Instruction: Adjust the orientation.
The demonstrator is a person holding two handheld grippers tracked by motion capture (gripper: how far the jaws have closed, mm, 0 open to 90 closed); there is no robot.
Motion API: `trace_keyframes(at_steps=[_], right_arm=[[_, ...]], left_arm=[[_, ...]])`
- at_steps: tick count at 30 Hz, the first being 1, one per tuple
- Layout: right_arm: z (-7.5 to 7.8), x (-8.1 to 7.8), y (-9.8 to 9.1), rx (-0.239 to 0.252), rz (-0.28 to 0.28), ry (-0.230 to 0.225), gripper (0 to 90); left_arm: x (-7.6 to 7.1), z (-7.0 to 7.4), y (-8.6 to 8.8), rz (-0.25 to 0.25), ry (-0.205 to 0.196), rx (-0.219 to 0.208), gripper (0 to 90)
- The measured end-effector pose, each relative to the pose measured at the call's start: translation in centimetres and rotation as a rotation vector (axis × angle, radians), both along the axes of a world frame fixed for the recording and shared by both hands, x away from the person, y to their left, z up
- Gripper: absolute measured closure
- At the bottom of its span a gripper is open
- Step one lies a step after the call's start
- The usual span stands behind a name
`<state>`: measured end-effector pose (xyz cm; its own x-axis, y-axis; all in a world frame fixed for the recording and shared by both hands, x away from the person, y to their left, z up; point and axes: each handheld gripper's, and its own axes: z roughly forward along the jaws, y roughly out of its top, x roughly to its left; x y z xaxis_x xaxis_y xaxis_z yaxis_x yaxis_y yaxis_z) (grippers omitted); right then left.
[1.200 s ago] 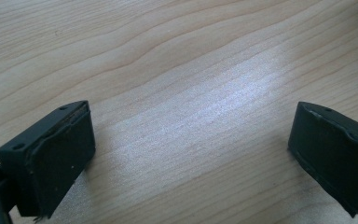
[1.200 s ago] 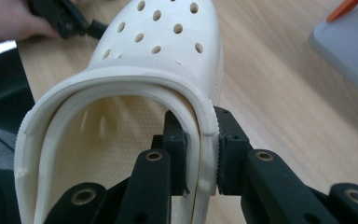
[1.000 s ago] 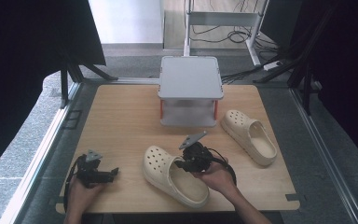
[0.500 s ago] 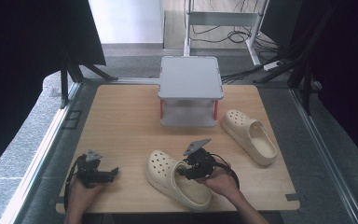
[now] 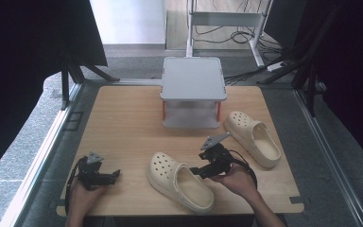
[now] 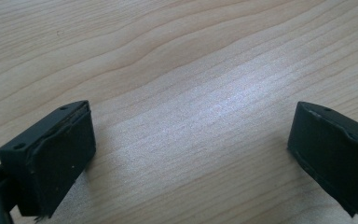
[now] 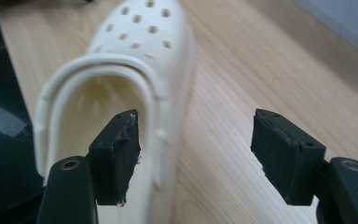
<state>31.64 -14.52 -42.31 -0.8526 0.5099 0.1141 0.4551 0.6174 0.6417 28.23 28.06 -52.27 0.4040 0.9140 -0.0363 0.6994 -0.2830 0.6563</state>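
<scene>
A pale wooden table (image 5: pixel 123 123) is seen from above, ringed by a grey floor and dark curtains, with a grey two-tier stand (image 5: pixel 192 92) set at its far middle and cables trailing behind it. The near clog (image 5: pixel 180 180), a cream slip-on with a perforated toe, is seen lying on its sole at the front of the table, slightly nearer the person's edge than a second ago and turned so that its toe points to the far left. The right gripper (image 5: pixel 194 171) has just been opening: its jaws, clamped on the shoe's side wall a second earlier, are now spread, and in the right gripper view the wall of the clog (image 7: pixel 121 84) is seen between the pads, with no pad shown pressing on it. The shoe is therefore judged to have been set down and released, so that this placement looks finished. The second clog (image 5: pixel 254 137) is left untouched to the right of the stand, toe toward the far side, well apart from the first; it is probably the next to be handled. The left gripper (image 5: pixel 117 174) is held low at the front left corner, jaws wide apart over bare wood, nothing between them.
</scene>
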Motion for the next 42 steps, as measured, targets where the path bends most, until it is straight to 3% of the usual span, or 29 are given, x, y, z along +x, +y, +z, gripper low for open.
trace_keyframes(at_steps=[2,6,10,16,26,34,35,42], right_arm=[[0.1,0.1,-0.5,-0.001,-0.014,0.001,32.0],[0.5,0.8,-3.7,-0.001,-0.113,-0.021,32.6],[0.5,1.3,-5.5,-0.004,-0.157,-0.030,33.0],[0.5,2.4,-9.6,-0.018,-0.278,-0.040,34.3],[1.1,3.6,-14.4,-0.024,-0.410,-0.060,36.2],[0.9,5.6,-16.9,-0.042,-0.487,-0.062,42.4],[0.8,6.4,-17.5,-0.031,-0.504,-0.060,46.4],[0.5,8.4,-18.0,-0.033,-0.515,-0.065,51.9]], left_arm=[[0.0,0.0,0.0,0.000,-0.001,0.001,0.5],[0.0,0.0,0.0,0.003,-0.001,0.000,0.5],[0.0,0.0,0.0,0.004,-0.001,0.002,0.5],[0.0,0.0,-0.1,0.007,-0.001,0.002,0.5],[0.1,0.0,-0.1,0.010,-0.001,0.003,0.5],[0.1,0.0,-0.1,0.010,-0.001,0.005,0.5],[0.1,0.0,-0.1,0.010,-0.001,0.005,0.5],[0.1,0.0,-0.1,0.014,-0.003,0.003,0.5]])
